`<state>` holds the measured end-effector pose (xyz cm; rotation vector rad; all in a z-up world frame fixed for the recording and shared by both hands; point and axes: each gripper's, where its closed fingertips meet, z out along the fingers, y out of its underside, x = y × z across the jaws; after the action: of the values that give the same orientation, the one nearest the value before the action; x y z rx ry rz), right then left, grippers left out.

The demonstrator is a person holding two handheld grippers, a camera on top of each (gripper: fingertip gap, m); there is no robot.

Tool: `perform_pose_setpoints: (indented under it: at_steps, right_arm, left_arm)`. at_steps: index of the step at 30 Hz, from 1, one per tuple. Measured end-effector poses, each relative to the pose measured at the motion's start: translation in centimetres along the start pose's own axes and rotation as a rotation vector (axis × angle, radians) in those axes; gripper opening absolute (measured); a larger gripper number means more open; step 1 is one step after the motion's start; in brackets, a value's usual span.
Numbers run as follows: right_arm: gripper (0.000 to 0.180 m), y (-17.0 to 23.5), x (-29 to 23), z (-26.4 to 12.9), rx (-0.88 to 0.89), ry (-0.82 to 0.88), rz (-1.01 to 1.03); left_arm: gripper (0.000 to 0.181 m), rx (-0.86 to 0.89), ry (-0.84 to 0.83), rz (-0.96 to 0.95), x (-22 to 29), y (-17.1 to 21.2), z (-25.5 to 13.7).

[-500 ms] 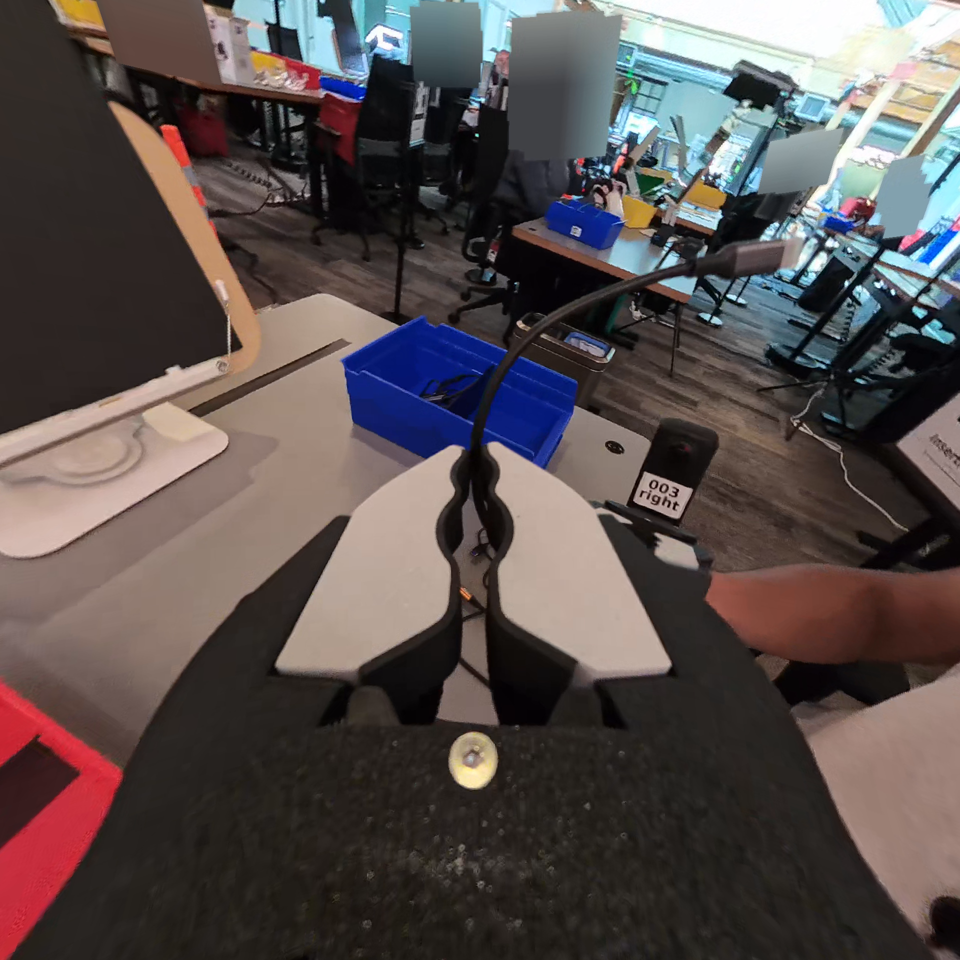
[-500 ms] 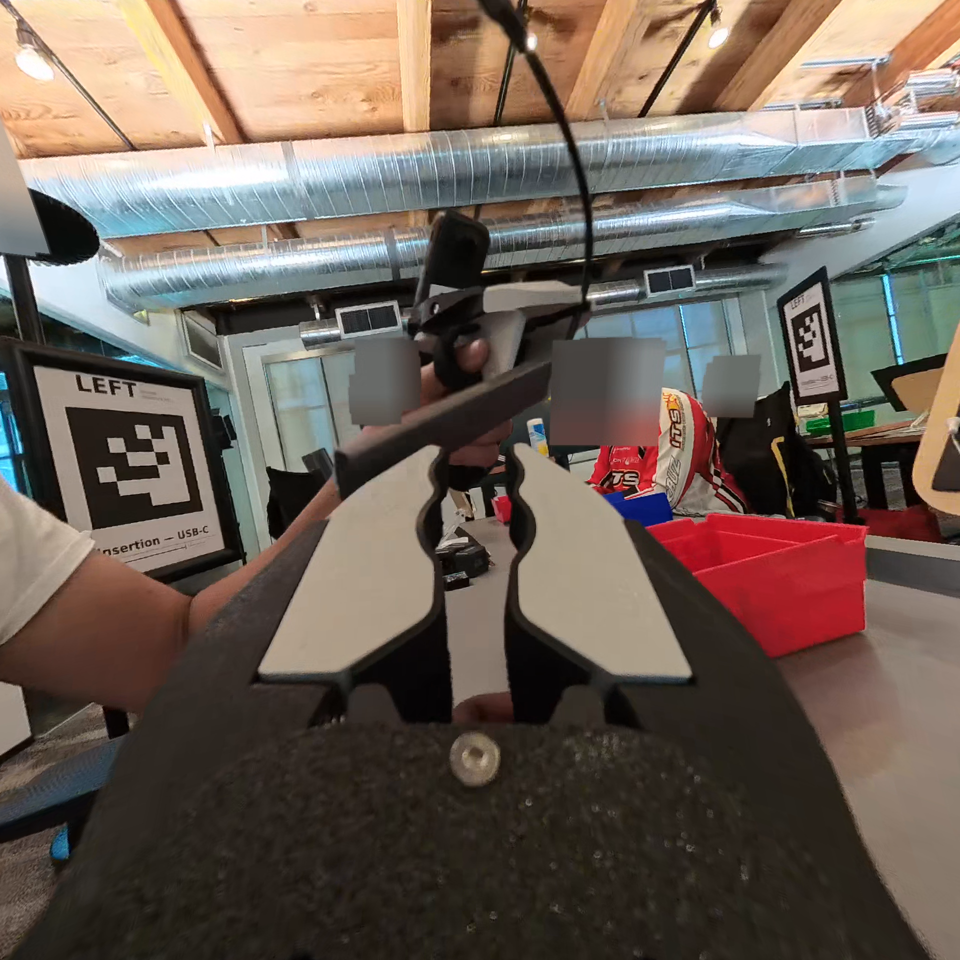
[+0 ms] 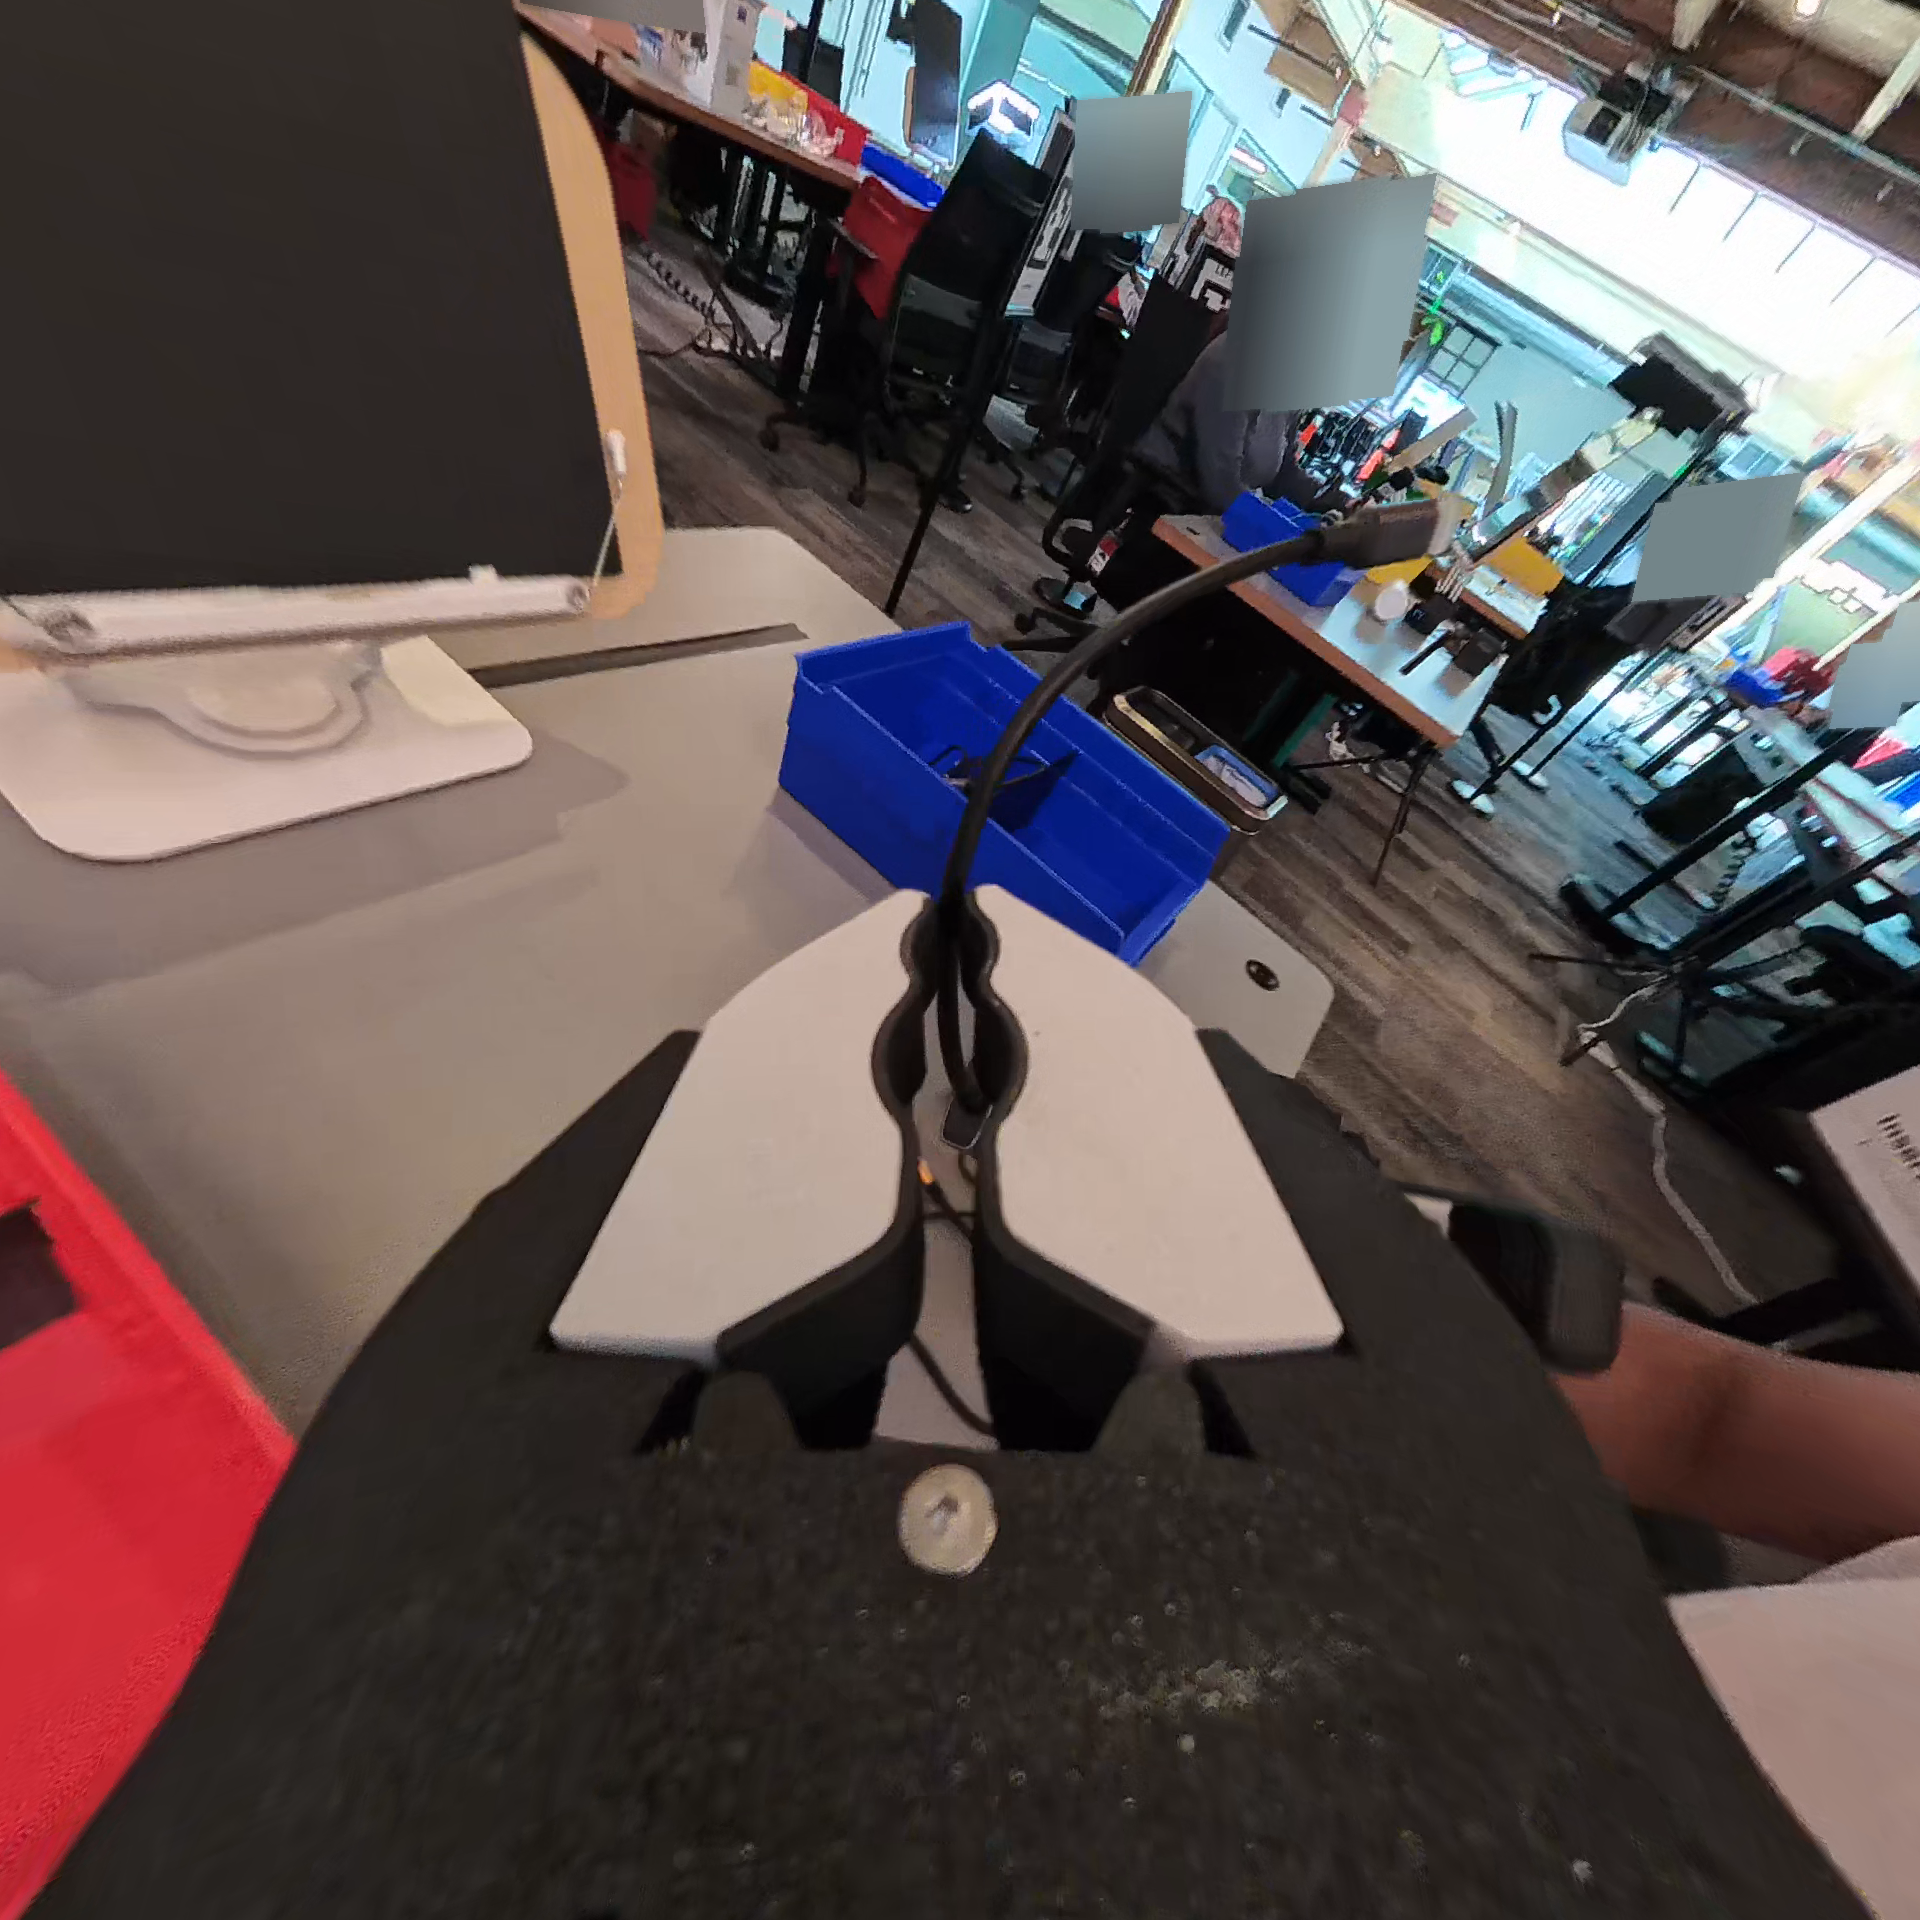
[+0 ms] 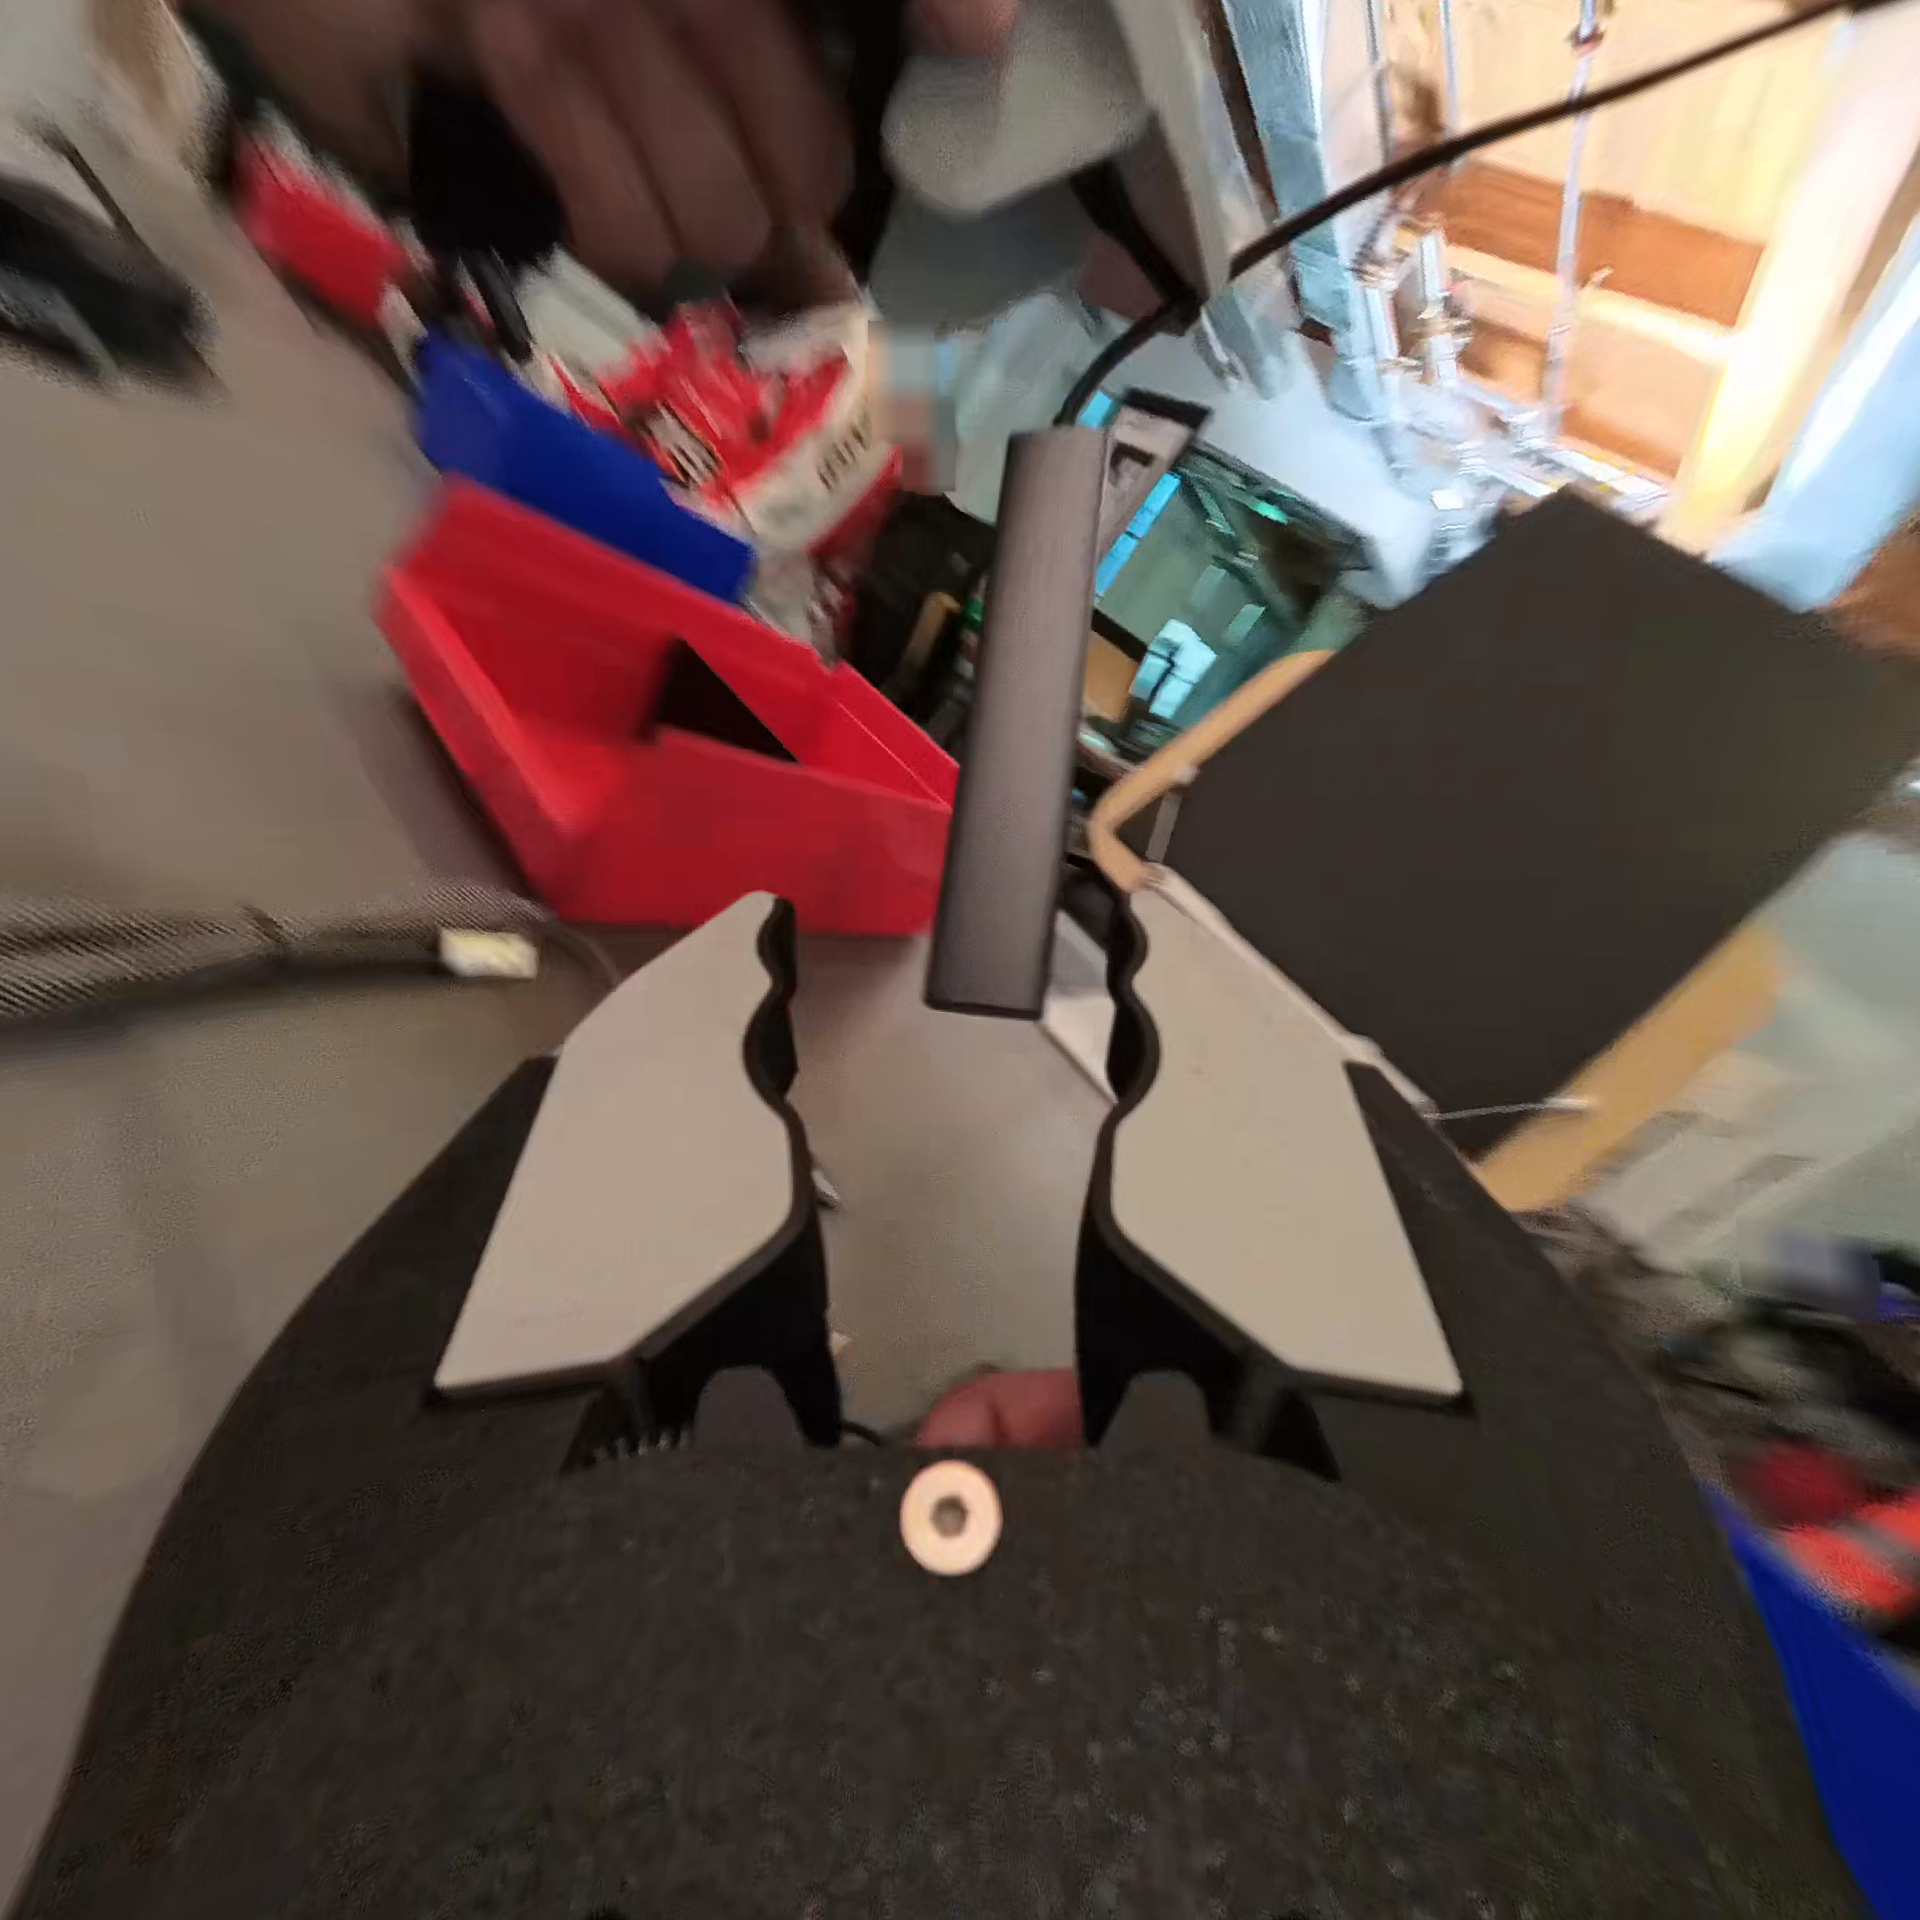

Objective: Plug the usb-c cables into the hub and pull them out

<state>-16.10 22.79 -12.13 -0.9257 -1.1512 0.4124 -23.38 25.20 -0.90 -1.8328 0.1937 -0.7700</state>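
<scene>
My left gripper (image 3: 951,906) is shut on a black cable (image 3: 1049,686). The cable arcs up and right to a grey plug (image 3: 1397,525) in the air. In the right wrist view the same cable (image 4: 1351,197) runs down from the left gripper at the top of the frame to a dark grey hub (image 4: 1023,717). The hub hangs upright above the grey table (image 4: 208,1143). My right gripper (image 4: 951,914) is open and empty. The hub's lower end hangs between its fingertips, and I cannot tell whether it touches them. The right wrist view is motion-blurred.
A blue bin (image 3: 1039,831) stands on the table's far edge. A red bin (image 4: 727,800) stands behind the hub. A dark screen (image 3: 260,291) sits on a white stand (image 3: 260,758) at the left. Another cable end (image 4: 483,951) lies on the table.
The right wrist view has swung down from the ceiling to the table. My right gripper's jaws have opened wider around the hanging hub. My left gripper still holds the cable and has tilted slightly.
</scene>
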Motion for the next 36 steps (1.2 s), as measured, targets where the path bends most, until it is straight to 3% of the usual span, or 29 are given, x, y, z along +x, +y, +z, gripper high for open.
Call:
perform_pose_setpoints:
  at_steps: [5,7,11,14,18,25,28,31,32,36]
  right_arm:
    - [0.050,0.3,0.6,-0.1,-0.055,0.131,-0.358]
    - [0.030,-0.5,1.1,-0.7,-0.014,0.203,-0.419]
    - [0.024,-0.7,1.6,-1.1,-0.027,0.209,-0.433]
    - [0.023,-0.7,1.4,-1.2,-0.023,0.126,-0.292]
    - [0.024,-0.9,0.8,-1.1,0.046,-0.056,0.172]
    - [0.024,-0.2,0.1,-1.2,0.094,-0.328,0.767]
    - [0.024,0.2,-0.8,-1.3,0.082,-0.434,0.904]
    - [0.024,0.2,-2.0,-1.2,0.064,-0.518,0.998]
    - [0.024,0.3,-2.1,-1.1,0.059,-0.520,1.012]
    - [0.024,0.7,-2.3,-1.3,0.035,-0.537,0.974]
  left_arm:
    - [0.002,-0.022,0.125,-0.212,0.2,1.5,1.3]
    - [0.002,-0.034,0.135,-0.244,-0.1,2.1,1.8]
    - [0.002,-0.039,0.160,-0.322,-1.1,2.7,2.1]
    - [0.003,-0.045,0.195,-0.384,-1.6,3.2,2.3]
    - [0.004,-0.015,0.275,-0.404,-1.6,3.4,2.7]
    - [0.060,-0.141,0.511,-0.351,1.3,9.0,3.0]
    - [0.058,-0.128,0.521,-0.366,1.4,11.2,3.4]
    - [0.042,-0.045,0.585,-0.413,1.5,11.1,3.6]
    - [0.026,-0.020,0.619,-0.406,1.8,10.9,3.4]
    - [0.022,0.008,0.615,-0.348,1.9,11.2,3.4]
